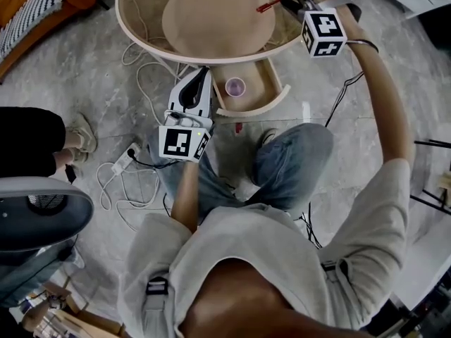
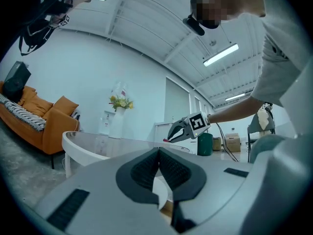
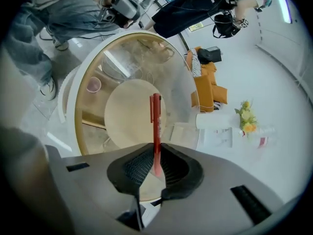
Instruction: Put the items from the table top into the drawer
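Note:
A red pen (image 3: 156,126) sticks out from between my right gripper's (image 3: 155,161) pads, which are shut on it. In the head view that right gripper (image 1: 280,3) hovers over the right side of the round glass-topped table (image 1: 138,36), the pen (image 1: 268,6) pointing left. Under the table's near edge the drawer (image 1: 266,98) stands pulled out, with a small pink cup (image 1: 235,86) inside. My left gripper (image 1: 202,72) is beside the drawer's left end. Its jaws meet with nothing between them, and it (image 2: 158,153) points level at the table.
White cables and a power strip (image 1: 124,160) lie on the floor at the left. A person's shoe (image 1: 83,134) and a grey fan (image 1: 39,210) are further left. An orange sofa (image 2: 46,121) and a vase of flowers (image 2: 119,112) stand beyond the table.

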The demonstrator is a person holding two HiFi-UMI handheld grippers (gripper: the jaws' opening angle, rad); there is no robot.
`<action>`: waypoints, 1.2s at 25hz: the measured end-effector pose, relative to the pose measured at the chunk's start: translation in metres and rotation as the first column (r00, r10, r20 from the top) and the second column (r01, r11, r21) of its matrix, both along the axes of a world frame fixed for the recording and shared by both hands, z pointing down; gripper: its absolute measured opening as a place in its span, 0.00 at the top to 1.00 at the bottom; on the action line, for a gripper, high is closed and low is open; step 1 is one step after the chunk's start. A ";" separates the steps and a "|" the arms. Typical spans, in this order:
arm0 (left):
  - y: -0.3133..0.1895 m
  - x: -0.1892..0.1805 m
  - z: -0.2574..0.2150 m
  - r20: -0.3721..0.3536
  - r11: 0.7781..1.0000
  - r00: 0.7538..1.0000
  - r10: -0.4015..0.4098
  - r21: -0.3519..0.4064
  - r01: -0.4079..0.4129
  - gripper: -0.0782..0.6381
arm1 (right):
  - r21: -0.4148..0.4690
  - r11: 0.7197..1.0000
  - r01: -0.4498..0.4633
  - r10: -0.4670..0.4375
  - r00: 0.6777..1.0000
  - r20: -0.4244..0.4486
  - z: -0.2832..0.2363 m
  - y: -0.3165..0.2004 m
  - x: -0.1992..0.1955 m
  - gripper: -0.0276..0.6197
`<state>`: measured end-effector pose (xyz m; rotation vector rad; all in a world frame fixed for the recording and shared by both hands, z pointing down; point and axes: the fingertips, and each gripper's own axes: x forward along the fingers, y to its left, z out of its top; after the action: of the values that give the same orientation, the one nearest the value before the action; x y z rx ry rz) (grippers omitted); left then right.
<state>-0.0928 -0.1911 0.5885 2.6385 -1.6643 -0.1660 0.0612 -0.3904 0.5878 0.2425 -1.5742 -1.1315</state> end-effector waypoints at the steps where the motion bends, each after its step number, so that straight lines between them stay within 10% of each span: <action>1: 0.000 0.001 0.000 0.000 1.000 1.000 0.003 0.000 -0.003 0.87 | 0.008 1.000 -0.011 0.011 1.000 0.014 -0.004 0.002 0.004 0.86; 22: -0.005 0.085 0.028 -0.043 0.974 0.975 0.217 -0.058 -0.220 0.87 | 0.044 0.935 -0.352 0.350 0.936 0.037 -0.030 0.077 0.198 0.86; 30: -0.005 0.082 0.031 -0.017 0.974 0.977 0.213 -0.068 -0.214 0.87 | -0.068 0.946 -0.318 0.321 0.946 0.038 0.025 0.109 0.181 0.86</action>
<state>-0.0104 -0.1957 0.6199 2.7343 -1.3440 -0.1142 0.2426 -0.2816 0.6125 0.4699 -1.5432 -0.8286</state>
